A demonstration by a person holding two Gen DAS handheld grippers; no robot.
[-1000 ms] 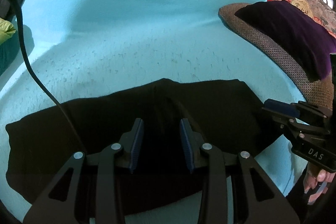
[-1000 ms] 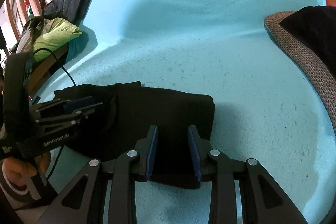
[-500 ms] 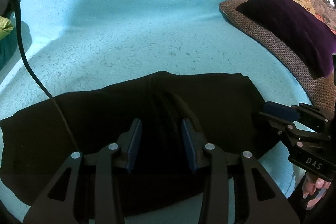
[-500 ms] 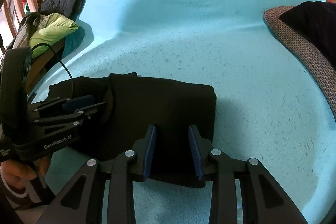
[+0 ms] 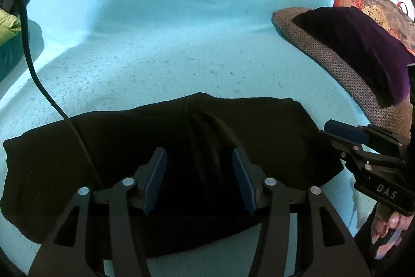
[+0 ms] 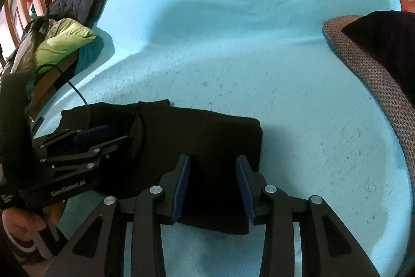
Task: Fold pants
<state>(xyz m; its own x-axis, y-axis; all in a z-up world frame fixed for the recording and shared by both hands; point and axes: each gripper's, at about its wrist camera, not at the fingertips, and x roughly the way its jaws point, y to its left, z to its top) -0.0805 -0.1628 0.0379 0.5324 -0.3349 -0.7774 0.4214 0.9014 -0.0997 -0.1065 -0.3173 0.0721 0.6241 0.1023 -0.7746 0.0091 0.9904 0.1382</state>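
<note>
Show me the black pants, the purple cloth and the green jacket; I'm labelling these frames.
black pants (image 6: 207,136), right wrist view, folded top layer.
purple cloth (image 5: 363,48), left wrist view, middle.
green jacket (image 6: 62,39), right wrist view, puffy middle.

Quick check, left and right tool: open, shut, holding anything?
Left tool: open, holding nothing, poised over the black pants.
Right tool: open, holding nothing, over the folded end of the pants.

I'm holding my right gripper (image 6: 212,184), jaws apart, over the folded black pants (image 6: 202,136) lying on the turquoise blanket (image 6: 259,56).
</note>
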